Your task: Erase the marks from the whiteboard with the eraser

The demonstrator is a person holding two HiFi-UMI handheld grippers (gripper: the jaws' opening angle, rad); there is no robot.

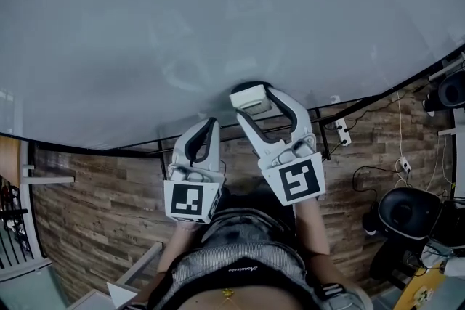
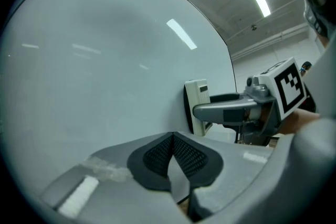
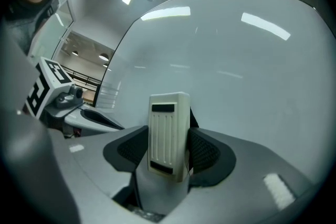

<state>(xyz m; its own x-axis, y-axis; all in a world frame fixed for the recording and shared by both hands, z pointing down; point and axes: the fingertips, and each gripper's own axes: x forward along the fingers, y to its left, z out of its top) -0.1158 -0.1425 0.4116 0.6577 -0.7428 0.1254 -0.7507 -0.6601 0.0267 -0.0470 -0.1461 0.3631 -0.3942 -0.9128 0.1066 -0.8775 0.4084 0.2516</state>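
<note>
In the head view the whiteboard [image 1: 218, 18] fills the upper part, pale grey and glossy, above a floor [image 1: 87, 207] of wood planks. The right claw [image 1: 254, 102] is clenched on the eraser [image 1: 249, 96], a small cream-white block held against the board near its lower edge. The left claw [image 1: 209, 123] hangs just beside it, lower and to the left, its tip near the board's bottom edge. In the left gripper view the left claw [image 2: 172, 153] is clenched on nothing, its dark ribbed pads meeting, and the eraser [image 2: 198, 105] shows at right, flat to the board. In the right gripper view the eraser [image 3: 168, 134] stands upright between the pads: a cream plastic back with fine vertical ribs, a dark slot at top and bottom, and a dark layer on the side facing the board.
</note>
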